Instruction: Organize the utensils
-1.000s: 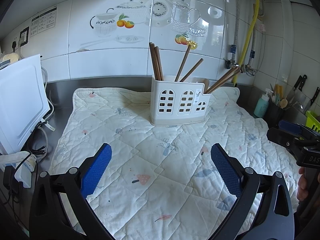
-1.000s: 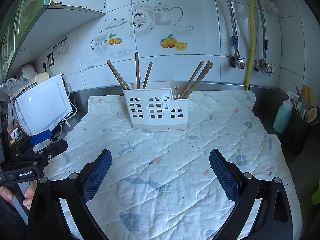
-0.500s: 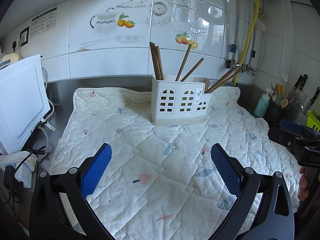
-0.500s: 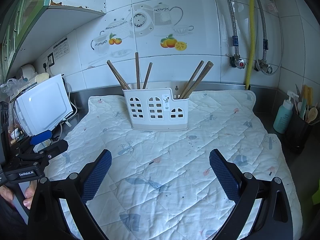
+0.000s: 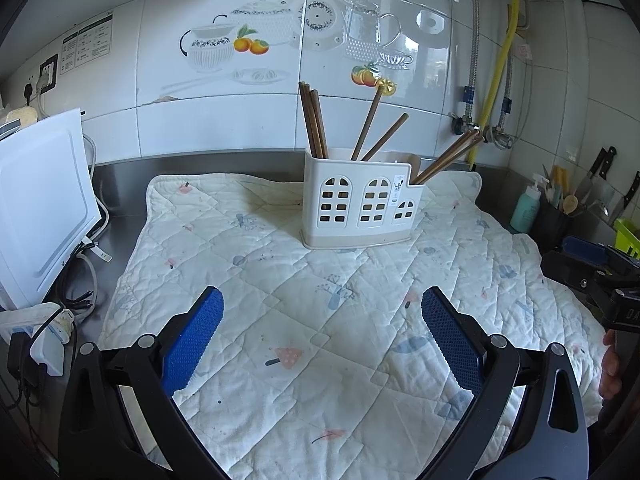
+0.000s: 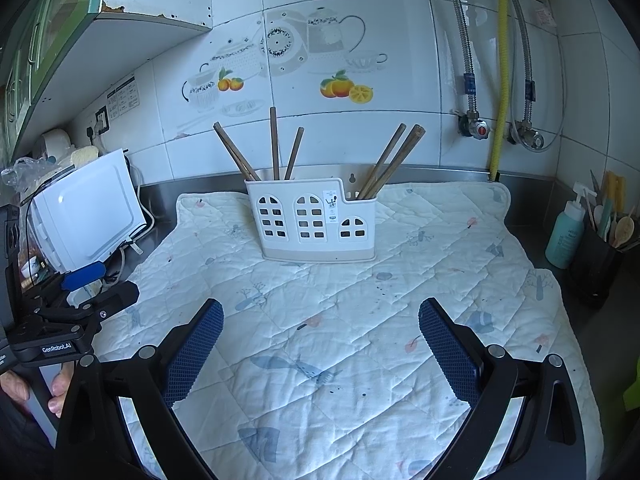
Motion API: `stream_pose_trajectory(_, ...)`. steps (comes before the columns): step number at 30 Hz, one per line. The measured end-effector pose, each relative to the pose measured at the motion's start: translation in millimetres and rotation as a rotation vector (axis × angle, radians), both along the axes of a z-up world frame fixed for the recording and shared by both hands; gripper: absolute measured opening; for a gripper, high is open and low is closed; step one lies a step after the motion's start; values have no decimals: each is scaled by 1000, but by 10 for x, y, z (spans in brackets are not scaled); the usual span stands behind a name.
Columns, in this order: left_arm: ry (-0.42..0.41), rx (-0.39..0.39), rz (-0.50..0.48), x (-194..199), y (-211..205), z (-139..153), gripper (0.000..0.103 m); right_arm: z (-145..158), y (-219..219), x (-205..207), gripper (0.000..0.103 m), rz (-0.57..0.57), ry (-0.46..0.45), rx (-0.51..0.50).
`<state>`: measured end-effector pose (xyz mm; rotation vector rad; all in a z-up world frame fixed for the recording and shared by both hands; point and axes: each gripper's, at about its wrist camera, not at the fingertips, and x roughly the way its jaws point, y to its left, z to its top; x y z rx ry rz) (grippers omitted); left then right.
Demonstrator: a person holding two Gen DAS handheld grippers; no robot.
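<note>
A white plastic utensil holder [image 5: 360, 204] with arched cut-outs stands at the back of a quilted mat [image 5: 320, 300]; it also shows in the right wrist view [image 6: 316, 220]. Brown wooden chopsticks [image 5: 314, 120] stand in its tall compartments, and several more [image 5: 448, 156] lean out of the low right one. My left gripper [image 5: 320, 340] is open and empty, held above the near part of the mat. My right gripper [image 6: 320, 344] is open and empty too, well short of the holder.
A white appliance [image 5: 36, 200] with cables stands at the left counter edge. A teal bottle [image 6: 564, 236] and a dark pot of tools [image 6: 600, 264] stand at the right. Knives [image 5: 600, 172] hang on the right wall. Pipes and valves [image 6: 476, 128] run down the tiled back wall.
</note>
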<state>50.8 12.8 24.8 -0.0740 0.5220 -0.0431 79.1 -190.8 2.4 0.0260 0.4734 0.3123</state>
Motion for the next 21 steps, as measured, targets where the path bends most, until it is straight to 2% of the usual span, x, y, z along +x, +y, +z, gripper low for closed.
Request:
stream_pose_trajectory(8, -3, -16, 5, -1, 35, -12, 98, -3, -30, 6, 95, -2, 2, -1)
stream_pose_trajectory(12, -4, 6, 4, 0, 25, -9, 98, -18, -39, 9, 95, -3, 5, -3)
stream_pose_trajectory(21, -6, 4, -3, -10, 16, -3, 98, -32, -29, 3, 95, 5, 4, -9)
